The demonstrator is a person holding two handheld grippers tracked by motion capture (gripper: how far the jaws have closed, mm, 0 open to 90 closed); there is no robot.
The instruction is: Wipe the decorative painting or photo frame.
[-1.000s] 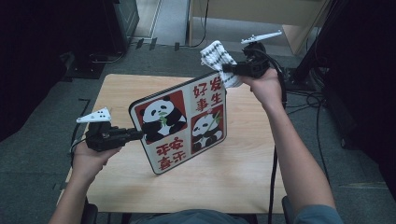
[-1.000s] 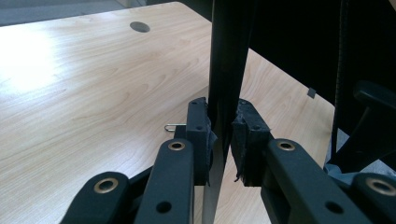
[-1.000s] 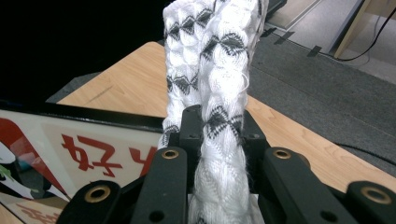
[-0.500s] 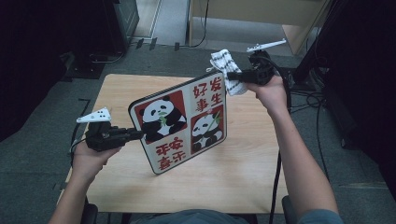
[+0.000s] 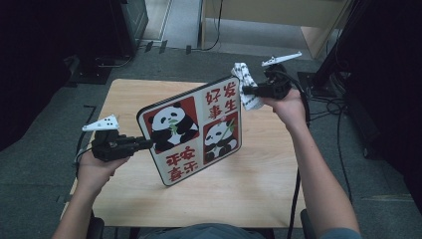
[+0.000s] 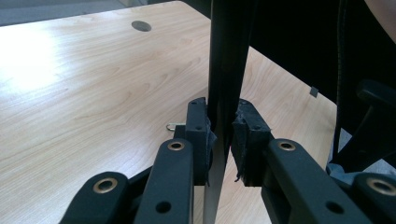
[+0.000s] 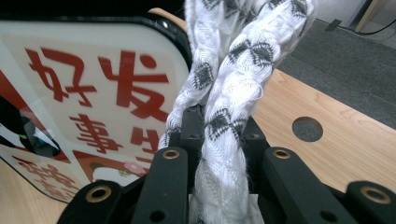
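I have the panda board [image 5: 194, 130] lifted off the wooden table [image 5: 268, 174] and tilted, its printed face turned up toward the high camera. Everything else I place against that board. My left gripper [image 5: 142, 144] sits at the board's left edge, about midway down, and its jaws are clamped on that edge; in the left gripper view the dark, thin edge of the board [image 6: 226, 70] runs straight up between the two pads [image 6: 198, 128], which press on it from both sides. The grey plate of that gripper stands just left of the board, above my left hand [image 5: 97, 167].

My right gripper [image 5: 246, 90] is at the board's upper right corner, beside the red characters. Its jaws are clenched on a white cloth [image 5: 246, 84] with a dark woven pattern; in the right gripper view the bunched cloth [image 7: 224, 93] rises out from between the jaws, right next to the board's rounded black rim [image 7: 173, 28]. From the high view the cloth looks to be touching the board's corner, though I cannot tell for certain whether it presses on the surface or merely hangs against it. My right hand [image 5: 288, 107] is just right of the board, forearm running down and away from it.

The table lies beneath the board, its lower corner hanging above the wood near the middle of the tabletop.
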